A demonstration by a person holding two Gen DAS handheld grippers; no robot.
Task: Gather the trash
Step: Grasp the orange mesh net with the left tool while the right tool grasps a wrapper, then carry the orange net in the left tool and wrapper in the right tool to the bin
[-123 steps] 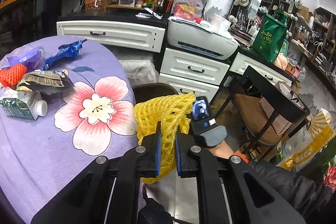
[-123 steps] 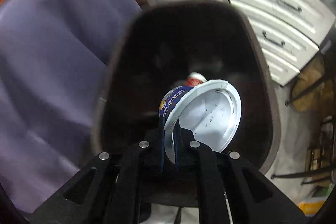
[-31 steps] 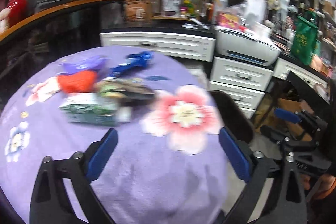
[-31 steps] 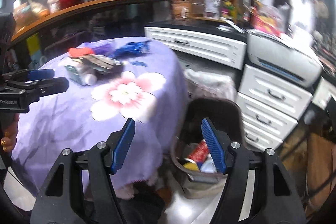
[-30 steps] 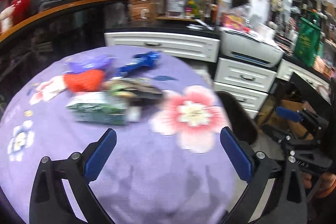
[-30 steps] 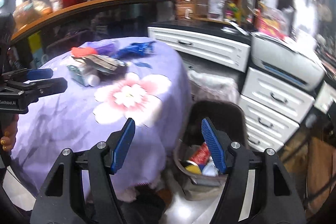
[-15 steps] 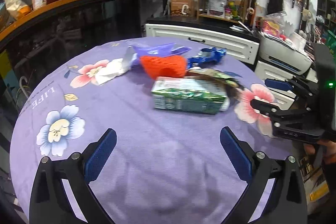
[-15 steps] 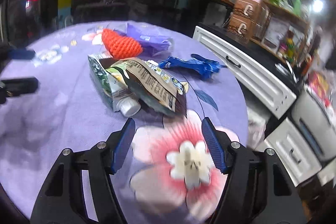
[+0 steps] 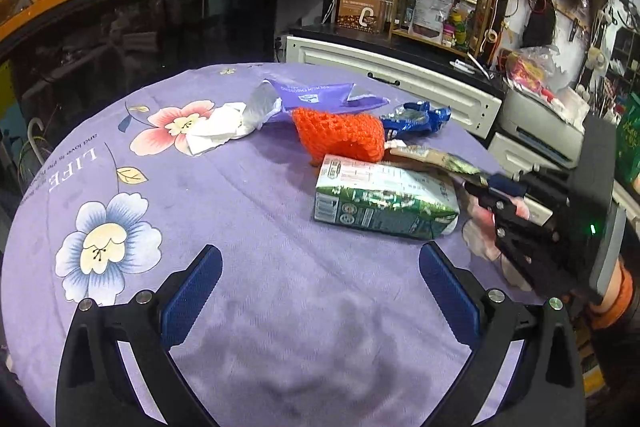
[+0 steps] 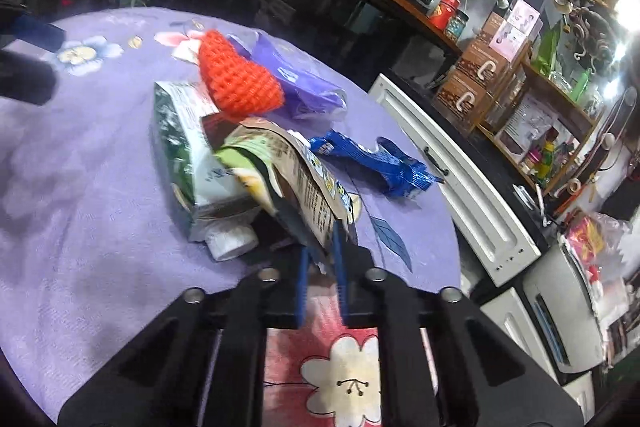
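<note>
Between the jaws of the right gripper (image 10: 320, 283), the near edge of a brown snack bag (image 10: 292, 179) is being pinched, the blue pads drawn nearly together on it. That bag is lying across a green and white carton (image 10: 188, 163), whose white cap is pointing toward the right wrist camera. An orange foam net (image 10: 238, 83) is resting against the far end of the carton, touching it. Behind the net a purple wrapper (image 10: 296, 79) is lying, and just beside the brown bag a crumpled blue wrapper (image 10: 376, 163) is spreading toward the desk's far edge. Seen from the left wrist, a crumpled white tissue (image 9: 218, 133) is sitting near the purple wrapper (image 9: 320, 95), to its left. All of this trash is lying on a round desk under a purple flowered cloth (image 9: 248, 235). The left gripper (image 9: 320, 291) is hovering over the bare cloth, well apart from the carton (image 9: 380, 203), with its jaws spread wide and holding nothing.
</note>
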